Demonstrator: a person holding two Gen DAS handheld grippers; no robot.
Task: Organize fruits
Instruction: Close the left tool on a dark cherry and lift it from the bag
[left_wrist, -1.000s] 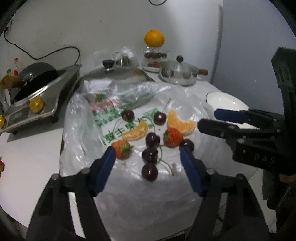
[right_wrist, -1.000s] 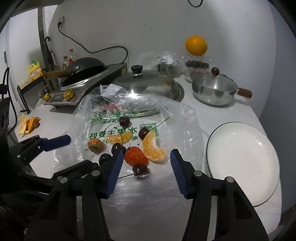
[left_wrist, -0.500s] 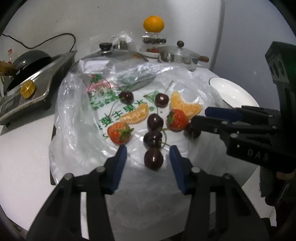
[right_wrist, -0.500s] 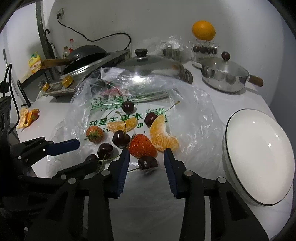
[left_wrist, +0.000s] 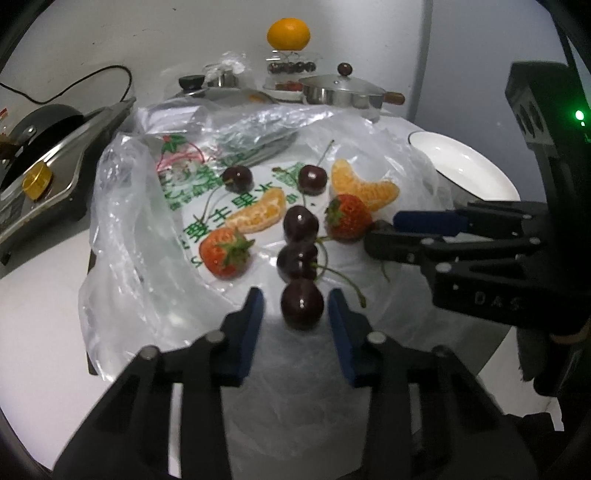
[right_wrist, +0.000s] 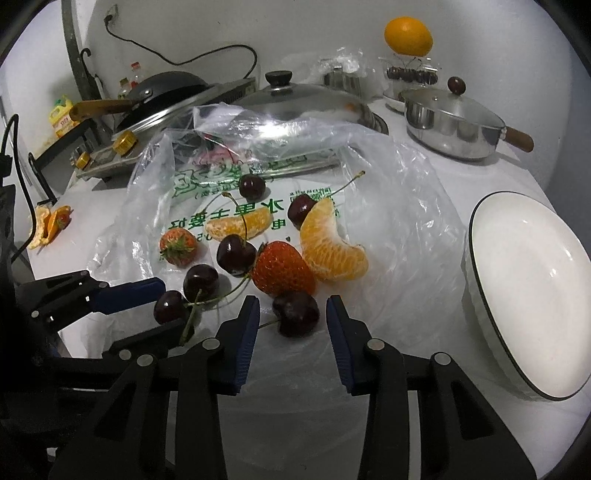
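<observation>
The sorting had hardly begun. All the fruit lay loose on the plastic bag (right_wrist: 402, 206) spread over the counter (right_wrist: 480, 162), and the white plate (right_wrist: 524, 295) beside the bag was empty. On the bag I counted six cherries, two strawberries and two mandarin segments.

Both claws were low over the edge of the bag nearest the cameras, each around one cherry. The left claw (left_wrist: 293, 314) had just been closing; its blue pads stood on both sides of the front cherry (left_wrist: 302, 303), with a thin gap on each side, so I judged it was not gripped yet. The right claw (right_wrist: 291, 317) had narrowed and then kept its width. The cherry with a stem (right_wrist: 296, 313) lay between its pads, which were apart from it on both sides. This cherry lay just in front of the large strawberry (right_wrist: 282, 267), so a closing pad could push the berry.

What was left, as I judged it: to grip both cherries, carry them probably to the plate, then do the same with the remaining fruit.

About writing: the bag carried green Chinese characters, seen upside down. I could make out something like "水果" (fruit), but the rest was not sure. The body of the right claw showed the letters "DAS" (left_wrist: 496, 299) in the left wrist view. A yellow bottle (right_wrist: 63, 117) at the far left had a label that was too small to read.
</observation>
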